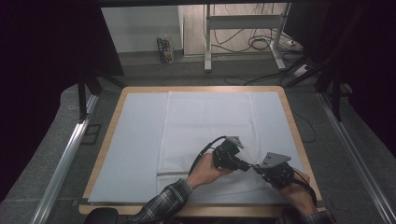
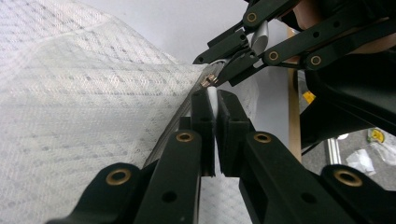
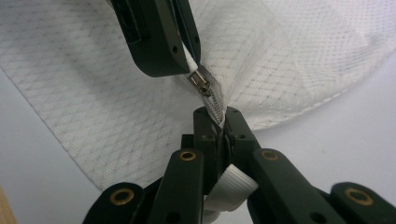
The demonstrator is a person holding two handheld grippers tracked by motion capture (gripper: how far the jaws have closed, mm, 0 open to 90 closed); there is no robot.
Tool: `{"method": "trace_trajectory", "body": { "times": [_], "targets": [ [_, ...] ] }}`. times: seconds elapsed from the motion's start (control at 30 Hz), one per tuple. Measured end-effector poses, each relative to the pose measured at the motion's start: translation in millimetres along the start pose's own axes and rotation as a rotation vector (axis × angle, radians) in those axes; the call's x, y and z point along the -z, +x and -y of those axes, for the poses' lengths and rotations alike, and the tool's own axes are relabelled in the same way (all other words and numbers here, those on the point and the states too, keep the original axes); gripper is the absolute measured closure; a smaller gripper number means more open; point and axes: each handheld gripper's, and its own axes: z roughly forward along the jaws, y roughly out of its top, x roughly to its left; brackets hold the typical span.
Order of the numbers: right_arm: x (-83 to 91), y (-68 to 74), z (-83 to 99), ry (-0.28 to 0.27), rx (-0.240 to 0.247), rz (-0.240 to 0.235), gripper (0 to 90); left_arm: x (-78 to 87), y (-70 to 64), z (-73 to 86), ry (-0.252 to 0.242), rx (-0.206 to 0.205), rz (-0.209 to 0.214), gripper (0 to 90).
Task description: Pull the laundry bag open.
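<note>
Clamped in the right gripper jaws, the mesh bag edge is held taut while the zipper pull is pinched by the left gripper, so a steady draw along the zip seems called for next.

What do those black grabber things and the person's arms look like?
Both grippers, left and right, are black, built from flat bars joined by brass-coloured rivets, with blocky black fingers. Each carries a grey three-cornered plate on top, and a black cable loops from the left one. The left arm wears a dark plaid sleeve; the right sleeve looks plaid too.
</note>
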Motion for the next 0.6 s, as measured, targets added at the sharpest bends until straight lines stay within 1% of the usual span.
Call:
{"method": "trace_trajectory", "body": {
  "times": [0.07,0.1,0.13,0.17,0.2,0.23,0.37,0.4,0.43,0.47,0.57,0.6],
  "targets": [
    [0.1,0.8,-0.2,0.001,0.001,0.002,84.8,1.1,-0.1,0.4,0.017,-0.017,-0.004,87.4],
    [0.1,1.0,-0.2,0.002,0.001,0.003,84.8,1.3,-0.1,0.9,0.017,-0.022,-0.002,87.5],
    [0.2,1.3,-0.2,0.0,0.0,0.0,84.8,1.2,-1.2,1.3,0.012,-0.013,-0.012,87.4],
    [-0.1,1.3,0.4,0.003,-0.006,0.005,84.9,3.0,-0.5,2.4,0.024,-0.023,-0.02,87.4],
    [-0.1,1.3,0.4,0.003,-0.006,0.005,84.9,3.0,-0.5,2.4,0.024,-0.023,-0.02,87.4],
    [0.0,0.3,1.4,-0.001,-0.02,-0.005,84.9,3.7,0.2,3.3,0.026,-0.025,-0.018,87.4],
    [-0.6,1.2,0.8,0.004,-0.016,-0.005,84.9,4.1,-0.5,4.7,0.029,-0.025,-0.021,87.4],
    [-0.6,1.2,0.9,0.003,-0.018,-0.006,84.9,4.1,-0.6,5.0,0.03,-0.027,-0.027,87.4],
    [-0.6,1.2,1.0,0.007,-0.018,-0.002,84.9,5.6,0.6,5.5,0.046,-0.043,-0.039,87.4],
    [-0.2,0.3,1.9,0.005,-0.035,-0.003,84.9,6.4,1.3,6.0,0.048,-0.041,-0.039,87.4],
    [0.1,-0.3,2.3,0.005,-0.033,-0.003,84.9,8.7,2.1,8.8,0.048,-0.042,-0.047,87.4],
    [0.1,-0.3,2.3,0.005,-0.033,-0.003,84.9,9.4,2.0,9.6,0.045,-0.038,-0.043,87.4]
  ]
}}
